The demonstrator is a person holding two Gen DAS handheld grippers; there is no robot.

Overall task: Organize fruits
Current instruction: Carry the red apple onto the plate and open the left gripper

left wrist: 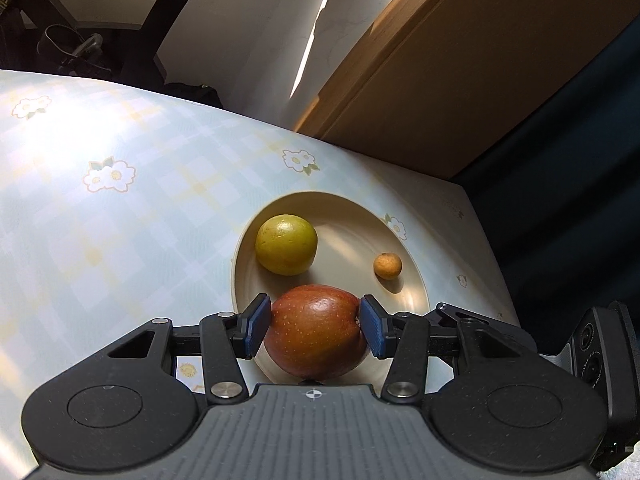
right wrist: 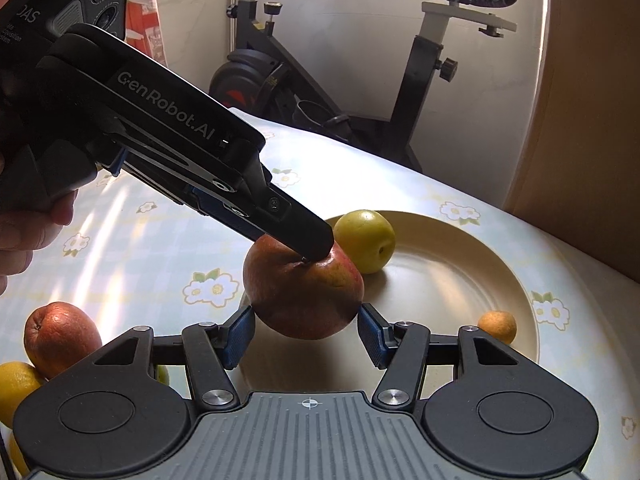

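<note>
Left hand-held gripper [left wrist: 315, 328] clamps a red apple [left wrist: 316, 332] betw. its blue pads [left wrist: 256, 326], one pad on each side of the fruit, jaws at a narrow-to-mid gap set by the apple's width. From the right wrist view the same apple [right wrist: 304, 296] hangs above the near-left rim of the plate [right wrist: 460, 280], off the surface, w/ the left gripper's black finger [right wrist: 296, 232] across its top by the stem. Right hand-held gripper [right wrist: 306, 336] sits just in front of and below the apple, pads either side of it; whether they touch it can't be told from this angle, and they don't appear to press, so it reads as part open w/ nothing gripped. Beige plate [left wrist: 400, 240] lies on the counter [left wrist: 120, 220], which has a pale checked cloth w/ flower print. On the plate: a yellow-green fruit [left wrist: 286, 244] at the far-left side and a small orange fruit [left wrist: 387, 266] near the right rim, well apart from each other. Off the plate, at the left of the right wrist view, a second red fruit [right wrist: 60, 340] rests on the counter, touching a yellow fruit [right wrist: 16, 388] just beside it. A person's hand [right wrist: 28, 232] shows at the left edge, holding the left gripper's handle. An exercise bike [right wrist: 304, 80] stands behind the counter.
</note>
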